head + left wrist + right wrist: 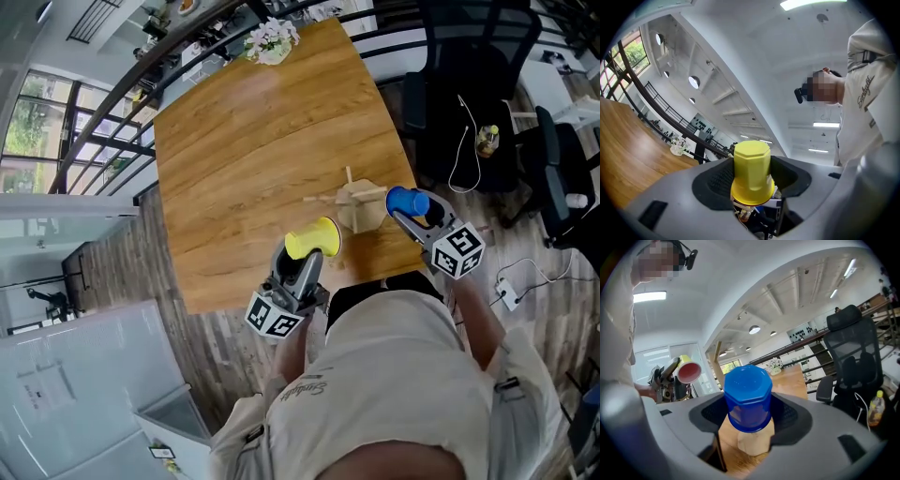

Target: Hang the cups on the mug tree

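Both cups are gripped, close to the mug tree (354,204).
The left tongs (302,262) are clamped on the yellow cup (312,240) over the near edge of the wooden worktop (244,141). The tree stands just right of it. The right tongs (410,216) are clamped on the blue cup (406,201), close beside the tree's right side.

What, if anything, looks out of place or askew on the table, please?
Nothing looks spilled or damaged. The mug tree sits bare near the front edge of the table; the yellow cup and blue cup are both clamped in jaws.
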A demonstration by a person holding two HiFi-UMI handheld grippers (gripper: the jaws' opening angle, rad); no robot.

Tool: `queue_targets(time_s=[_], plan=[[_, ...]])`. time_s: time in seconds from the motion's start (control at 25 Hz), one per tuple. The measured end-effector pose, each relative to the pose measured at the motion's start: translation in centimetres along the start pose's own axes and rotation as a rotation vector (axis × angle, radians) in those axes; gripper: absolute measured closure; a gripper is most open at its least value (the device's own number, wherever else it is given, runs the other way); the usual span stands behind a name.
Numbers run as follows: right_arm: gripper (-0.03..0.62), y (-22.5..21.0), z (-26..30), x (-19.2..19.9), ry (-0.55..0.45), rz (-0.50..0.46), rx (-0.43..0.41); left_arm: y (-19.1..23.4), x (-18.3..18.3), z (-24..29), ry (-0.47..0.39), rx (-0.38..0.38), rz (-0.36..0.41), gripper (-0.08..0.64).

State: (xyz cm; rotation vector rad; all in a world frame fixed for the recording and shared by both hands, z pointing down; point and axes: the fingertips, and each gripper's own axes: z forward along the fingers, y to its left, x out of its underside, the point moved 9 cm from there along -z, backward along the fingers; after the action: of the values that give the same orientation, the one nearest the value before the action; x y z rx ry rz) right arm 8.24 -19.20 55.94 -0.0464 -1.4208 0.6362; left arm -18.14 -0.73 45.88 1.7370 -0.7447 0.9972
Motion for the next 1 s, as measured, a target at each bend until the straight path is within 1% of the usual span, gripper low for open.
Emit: queue_targets(time_s=[0.16,0.28,0.52,0.76,1.0], plan=[[0.324,-0.6,1.2,1.9,0.004,0.127,0.046,0.5,-0.1,0.0,0.016,0.022,-0.028,0.316],[0.324,-1.0,2.0,2.5,0.017,0.159,0.059,1.0,-0.5,0.4,0.019,0.030,-0.025,0.315],[0.324,-1.5,3.4,4.3,0.034,0.241,0.059,1.7,-1.4,0.2,0.035,0.038,-0.014,0.316],[0.324,-1.9,4.3,6.1,0.055,0.282,0.049,1.4,-1.4,0.1,0.032,0.039,-0.004,0.316],[0.322,-1.0,6.2,6.5,0.060,0.296,0.063,2.3,-2.0,-1.1,0.025,0.032,-0.035,0.314]])
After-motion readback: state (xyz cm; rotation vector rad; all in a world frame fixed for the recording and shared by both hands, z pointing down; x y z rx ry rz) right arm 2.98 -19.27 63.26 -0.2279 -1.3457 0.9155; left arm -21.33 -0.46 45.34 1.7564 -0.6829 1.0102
